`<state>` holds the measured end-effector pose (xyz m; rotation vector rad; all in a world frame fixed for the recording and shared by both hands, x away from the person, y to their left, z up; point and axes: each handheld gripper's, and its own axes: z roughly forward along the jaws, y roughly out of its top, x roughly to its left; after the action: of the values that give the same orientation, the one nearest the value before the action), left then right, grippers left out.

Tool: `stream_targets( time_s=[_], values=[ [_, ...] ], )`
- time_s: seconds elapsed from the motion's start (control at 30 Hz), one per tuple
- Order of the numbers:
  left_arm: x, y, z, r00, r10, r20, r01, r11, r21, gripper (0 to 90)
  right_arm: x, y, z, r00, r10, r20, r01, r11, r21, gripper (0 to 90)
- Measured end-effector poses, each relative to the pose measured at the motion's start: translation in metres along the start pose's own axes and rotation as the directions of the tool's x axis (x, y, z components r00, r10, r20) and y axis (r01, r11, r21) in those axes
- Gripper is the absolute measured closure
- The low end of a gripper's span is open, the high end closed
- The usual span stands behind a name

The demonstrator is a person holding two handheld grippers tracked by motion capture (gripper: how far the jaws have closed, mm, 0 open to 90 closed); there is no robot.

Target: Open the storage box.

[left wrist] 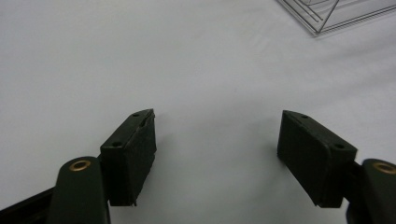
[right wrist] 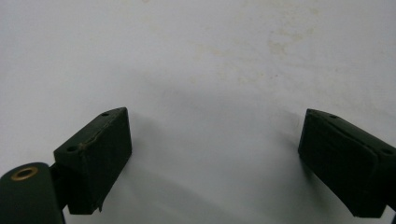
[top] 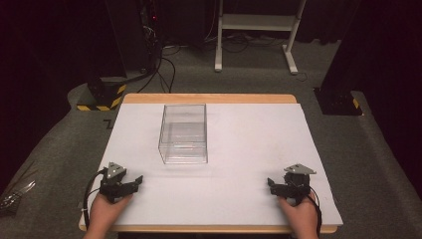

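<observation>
Left claw and right claw rest wide apart on the white table (clear box beyond).

Clear plastic box on white table; white metal stand on grey floor beyond.

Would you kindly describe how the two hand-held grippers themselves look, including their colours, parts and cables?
The left gripper and right gripper are matching black tools, each topped by a grey three-cornered plate and trailing a black cable. Their jaws are blocky black pads with small screw holes, mounted on arms with brass-coloured pivot rings. The forearms appear sleeveless.
</observation>
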<state>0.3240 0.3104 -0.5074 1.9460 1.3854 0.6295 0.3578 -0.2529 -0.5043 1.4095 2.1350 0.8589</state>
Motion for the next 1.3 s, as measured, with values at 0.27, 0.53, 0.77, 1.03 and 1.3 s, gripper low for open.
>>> stream_targets(
  time_s=[0.27, 0.53, 0.77, 1.03, 1.3],
  values=[
    [0.0002, -0.0001, 0.0, 1.0, -0.002, 0.003, 0.002, 1.0, -0.001, 28.2, -0.0002, -0.0001, -0.0001, 1.0, 0.001, -0.001, -0.001, 1.0, 0.0, 9.6],
    [-0.0001, 0.0, 0.0002, 1.0, -0.005, 0.0, 0.005, 1.0, -0.002, 28.2, -0.0003, 0.0, -0.0001, 1.0, 0.0, -0.001, 0.0, 1.0, 0.002, 9.6],
    [-0.0003, 0.0001, 0.0002, 1.0, -0.009, -0.002, 0.009, 1.0, -0.001, 28.3, -0.0004, 0.0001, -0.0001, 1.0, 0.0, -0.002, 0.0, 1.0, 0.001, 9.6],
    [-0.003, 0.0018, -0.0006, 0.9997, -0.004, -0.023, 0.005, 0.9999, 0.013, 29.9, -0.0003, 0.0001, -0.0001, 1.0, 0.0, -0.002, 0.0, 1.0, 0.002, 9.6],
    [-0.0008, 0.0014, -0.0051, 0.9997, -0.019, 0.016, 0.018, 0.9997, 0.015, 29.0, -0.0002, 0.0001, -0.0001, 1.0, 0.001, -0.001, -0.001, 1.0, 0.002, 9.6]
  ],
)
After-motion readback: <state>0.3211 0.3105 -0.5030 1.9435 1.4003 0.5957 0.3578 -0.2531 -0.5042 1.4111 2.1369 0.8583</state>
